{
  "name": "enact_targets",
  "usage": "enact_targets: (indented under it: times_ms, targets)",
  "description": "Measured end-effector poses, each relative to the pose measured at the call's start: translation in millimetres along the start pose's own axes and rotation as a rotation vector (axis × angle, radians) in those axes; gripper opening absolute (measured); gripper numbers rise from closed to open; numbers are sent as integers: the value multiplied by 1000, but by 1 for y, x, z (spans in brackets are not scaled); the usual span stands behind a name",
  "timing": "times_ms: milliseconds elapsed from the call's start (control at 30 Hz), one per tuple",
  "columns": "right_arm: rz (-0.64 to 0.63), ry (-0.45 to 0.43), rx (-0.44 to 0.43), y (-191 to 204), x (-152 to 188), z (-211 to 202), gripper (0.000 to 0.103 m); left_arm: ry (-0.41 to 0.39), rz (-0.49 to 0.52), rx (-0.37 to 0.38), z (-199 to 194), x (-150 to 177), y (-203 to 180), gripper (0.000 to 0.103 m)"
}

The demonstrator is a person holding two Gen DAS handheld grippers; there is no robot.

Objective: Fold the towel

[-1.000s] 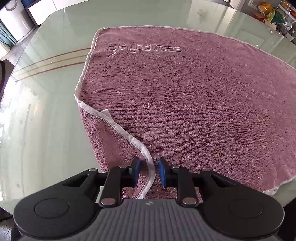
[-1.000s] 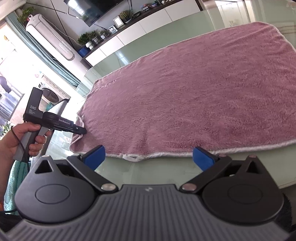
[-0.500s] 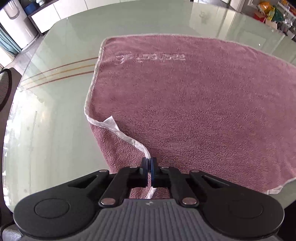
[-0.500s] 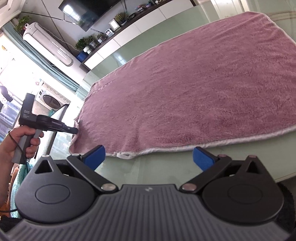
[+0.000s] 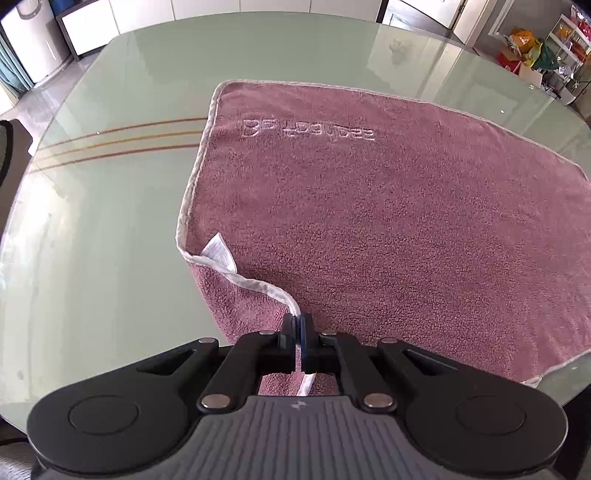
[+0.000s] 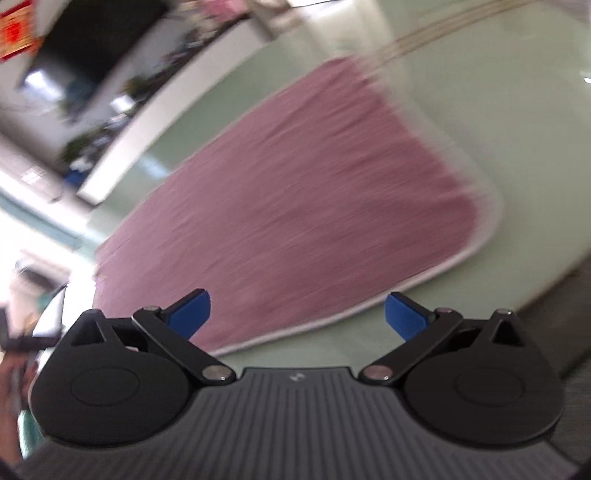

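Note:
A dusty pink towel (image 5: pixel 369 221) with a white hem and embossed lettering lies spread on the pale green glass table (image 5: pixel 103 229). Its near left corner is turned up, with a white label (image 5: pixel 219 254) showing. My left gripper (image 5: pixel 298 326) is shut on the white hem of that lifted corner. In the blurred right wrist view the same towel (image 6: pixel 295 206) stretches away, and my right gripper (image 6: pixel 297 314) stands wide open above the towel's near edge, with nothing between its blue pads (image 6: pixel 190 312).
Gold stripes (image 5: pixel 118 142) cross the glass left of the towel. The table's rounded edge (image 6: pixel 546 291) runs close on the right in the right wrist view. White cabinets (image 5: pixel 92 22) and a cluttered shelf (image 5: pixel 535 51) stand beyond the table. A person's hand (image 6: pixel 11 373) shows at far left.
My left gripper closed on the towel's hem and lifted the corner a little. The right gripper swung fast to the right along the near edge and rolled; its view is blurred.

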State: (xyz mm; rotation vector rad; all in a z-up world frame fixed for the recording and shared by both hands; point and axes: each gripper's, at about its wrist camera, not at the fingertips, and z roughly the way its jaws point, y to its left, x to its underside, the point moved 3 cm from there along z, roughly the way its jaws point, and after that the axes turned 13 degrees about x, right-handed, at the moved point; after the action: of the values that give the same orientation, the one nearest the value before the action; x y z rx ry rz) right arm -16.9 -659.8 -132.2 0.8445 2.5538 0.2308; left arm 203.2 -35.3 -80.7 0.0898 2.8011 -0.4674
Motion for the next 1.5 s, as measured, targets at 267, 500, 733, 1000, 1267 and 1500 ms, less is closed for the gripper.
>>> enact_targets:
  times_ms: [267,500,733,1000,1267,1500]
  targets:
    - [58,169,148,-42,-49,25,77,7,-5,45,11,6,2,2]
    - [19,185,177,-33,-55,44,42,12,-9,58,15,11,6,3]
    - [-45,181,240,-28,-51,45,14,12,-11,67,15,10,6,3]
    - [-77,138,217,-18,-52,41,4,16,-11,72,15,9,7,4]
    - [-105,123,157,-8,-56,25,4,17,-9,76,15,9,7,5]
    - [-165,105,98,27,-53,19,4,16,-13,81,14,9,10,5]
